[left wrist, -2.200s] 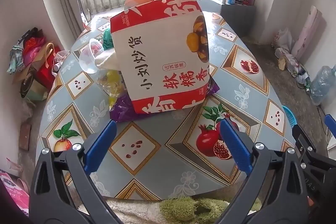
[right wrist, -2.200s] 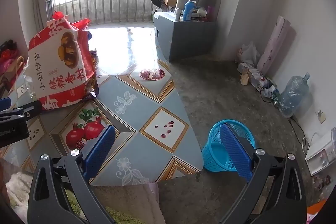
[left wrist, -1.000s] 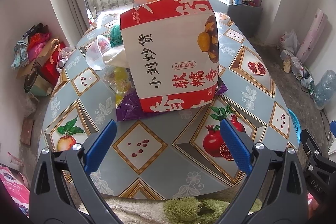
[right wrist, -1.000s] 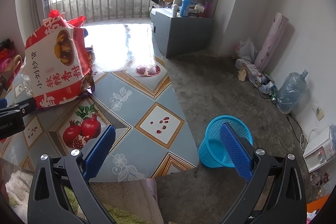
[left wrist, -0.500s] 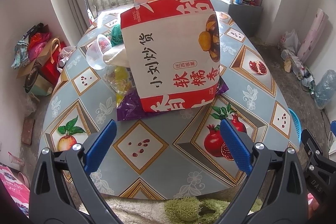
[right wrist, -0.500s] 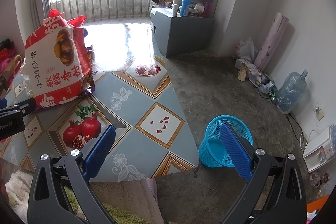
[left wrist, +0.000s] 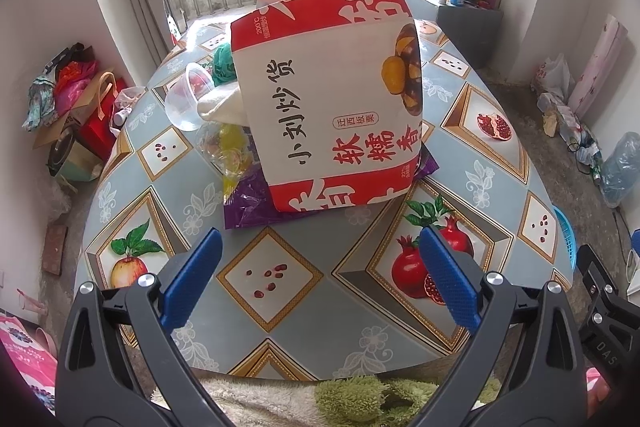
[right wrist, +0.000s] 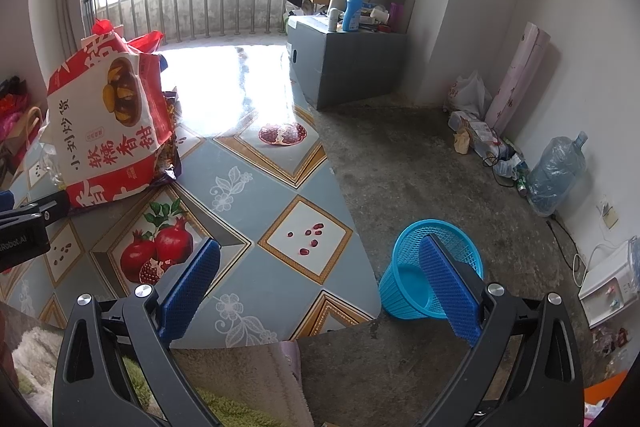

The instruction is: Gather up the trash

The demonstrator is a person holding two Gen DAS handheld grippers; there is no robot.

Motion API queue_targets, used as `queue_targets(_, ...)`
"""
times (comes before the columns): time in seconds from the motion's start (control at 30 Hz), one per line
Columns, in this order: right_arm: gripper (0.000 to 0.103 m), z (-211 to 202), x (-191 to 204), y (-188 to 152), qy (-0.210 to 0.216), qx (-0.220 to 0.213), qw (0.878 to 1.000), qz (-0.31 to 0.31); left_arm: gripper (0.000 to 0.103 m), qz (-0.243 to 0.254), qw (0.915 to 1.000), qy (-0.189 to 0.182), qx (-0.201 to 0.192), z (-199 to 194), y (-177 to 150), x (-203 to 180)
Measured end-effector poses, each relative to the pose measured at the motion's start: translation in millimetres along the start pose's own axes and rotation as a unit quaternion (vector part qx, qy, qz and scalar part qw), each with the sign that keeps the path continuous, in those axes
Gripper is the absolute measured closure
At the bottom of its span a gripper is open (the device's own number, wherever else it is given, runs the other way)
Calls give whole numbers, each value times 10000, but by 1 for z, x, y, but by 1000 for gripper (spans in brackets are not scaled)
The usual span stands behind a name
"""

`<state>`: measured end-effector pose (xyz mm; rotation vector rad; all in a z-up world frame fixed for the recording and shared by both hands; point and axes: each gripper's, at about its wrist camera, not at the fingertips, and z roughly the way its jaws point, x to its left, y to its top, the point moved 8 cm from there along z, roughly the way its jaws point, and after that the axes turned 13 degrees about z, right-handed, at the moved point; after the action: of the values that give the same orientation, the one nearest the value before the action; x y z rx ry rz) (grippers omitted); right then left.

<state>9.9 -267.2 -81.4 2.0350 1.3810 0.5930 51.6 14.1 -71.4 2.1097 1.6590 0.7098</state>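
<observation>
A red and white paper bag (left wrist: 336, 99) with Chinese print stands on the round table (left wrist: 280, 287); it also shows in the right wrist view (right wrist: 108, 123). Around it lie a purple wrapper (left wrist: 244, 211), a yellow clear wrapper (left wrist: 230, 151), a clear plastic cup (left wrist: 186, 99), a cream cloth (left wrist: 220, 105) and a green item (left wrist: 222, 63). My left gripper (left wrist: 318, 271) is open and empty, short of the bag. My right gripper (right wrist: 318, 275) is open and empty over the table's right edge. A blue mesh basket (right wrist: 408, 283) stands on the floor beside the table.
The table carries a fruit-print cloth (right wrist: 304, 239). A grey cabinet (right wrist: 344, 63) with bottles stands by the window. A water jug (right wrist: 556, 171) and bags line the right wall. Bags and boxes (left wrist: 76, 107) are piled on the floor at the left.
Both grippers have stayed open. The left view has pulled back and risen slightly, so the bag sits a little farther off. The right view has shifted only slightly.
</observation>
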Motion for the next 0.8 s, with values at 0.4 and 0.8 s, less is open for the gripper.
queue_targets(0.4,6,0,3,9,233,-104,9995,190,9,-11,9998,37,-183,1,11,15)
queue_targets(0.8,15,8,71,64,1380,-348,9898,117,9,168,9916,-507,-1176,-1,48,67)
